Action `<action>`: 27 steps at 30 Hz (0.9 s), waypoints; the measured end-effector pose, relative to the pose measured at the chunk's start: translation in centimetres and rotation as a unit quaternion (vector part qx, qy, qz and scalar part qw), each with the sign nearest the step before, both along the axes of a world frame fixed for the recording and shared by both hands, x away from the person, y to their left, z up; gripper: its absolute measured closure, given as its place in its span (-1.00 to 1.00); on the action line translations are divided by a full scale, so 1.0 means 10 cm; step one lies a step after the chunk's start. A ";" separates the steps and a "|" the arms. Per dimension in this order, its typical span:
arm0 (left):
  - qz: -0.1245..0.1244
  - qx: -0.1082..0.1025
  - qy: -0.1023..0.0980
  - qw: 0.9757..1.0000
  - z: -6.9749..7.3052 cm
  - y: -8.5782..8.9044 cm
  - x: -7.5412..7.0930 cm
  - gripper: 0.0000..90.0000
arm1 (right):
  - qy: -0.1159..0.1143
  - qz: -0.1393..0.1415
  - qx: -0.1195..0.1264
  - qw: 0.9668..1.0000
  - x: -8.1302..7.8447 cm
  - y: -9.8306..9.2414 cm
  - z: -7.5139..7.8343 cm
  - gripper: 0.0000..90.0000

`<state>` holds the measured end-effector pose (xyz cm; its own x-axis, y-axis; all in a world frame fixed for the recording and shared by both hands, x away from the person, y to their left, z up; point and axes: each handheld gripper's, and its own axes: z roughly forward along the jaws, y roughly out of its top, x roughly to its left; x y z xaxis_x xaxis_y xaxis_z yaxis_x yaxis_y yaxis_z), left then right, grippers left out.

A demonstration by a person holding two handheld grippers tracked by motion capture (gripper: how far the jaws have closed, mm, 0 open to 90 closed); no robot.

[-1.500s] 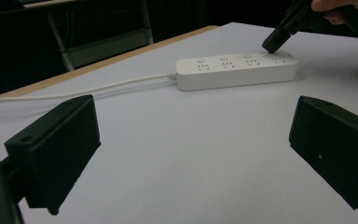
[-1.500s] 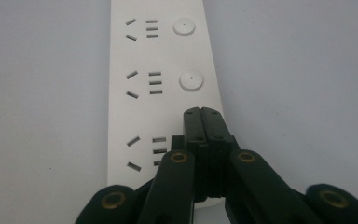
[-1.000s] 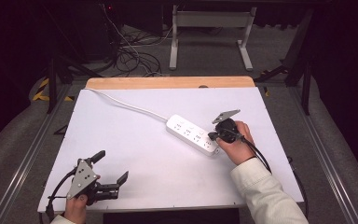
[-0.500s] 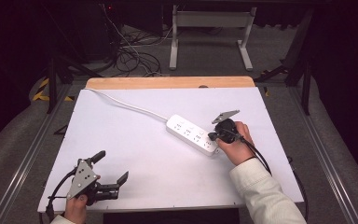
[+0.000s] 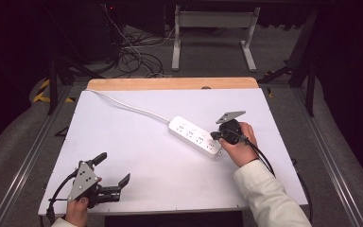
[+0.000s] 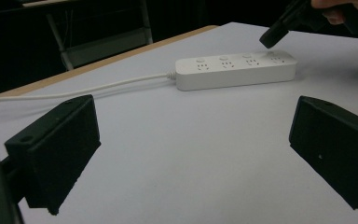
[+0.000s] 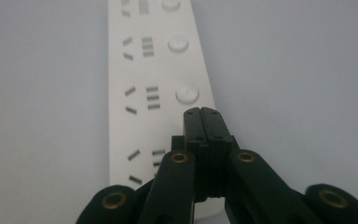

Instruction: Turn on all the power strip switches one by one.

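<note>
Work in hand looks like pressing a switch button on the white power strip (image 5: pixel 194 136). The strip lies flat on the white table (image 5: pixel 137 156), right of centre, angled, its cord (image 5: pixel 127 107) running off toward the far left corner by the wooden edge.

Right gripper (image 5: pixel 216 136) — jaws clenched together with nothing between them, used as a poker. In the right gripper view the closed tips (image 7: pixel 202 116) sit over the button column at the strip's near end, just below the third round button (image 7: pixel 187 94) counted from the top of that view. The fourth button is hidden under the jaws, so I judge that is the target. Can't tell from the pictures whether the tips are actually pressing or just touching. In the left gripper view the black tip (image 6: pixel 274 35) hangs right at the end socket, contact again not resolvable.

Left gripper (image 5: pixel 111 171) — jaws spread wide, holding nothing, parked at the near left corner of the table, well apart from the strip. Idle.

Progress: approach and alignment done, tips on station. No indicator light visible, so switch state unknown. Left, by my read: complete the press, lift off, possibly do the other three buttons.
</note>
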<state>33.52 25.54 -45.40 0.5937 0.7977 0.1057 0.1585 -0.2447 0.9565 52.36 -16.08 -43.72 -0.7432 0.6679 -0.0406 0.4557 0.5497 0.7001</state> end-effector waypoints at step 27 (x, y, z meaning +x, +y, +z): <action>-0.008 -0.002 -0.001 1.000 0.00 -0.02 0.05 -0.95 | -0.022 0.047 0.013 0.999 0.02 0.38 0.44 1.00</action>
<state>34.04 25.29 -45.39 0.6068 0.7881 0.1033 0.1525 -0.2430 0.9580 52.59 -12.28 -39.35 -0.8005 0.5965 -0.0579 0.3712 0.5694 0.7335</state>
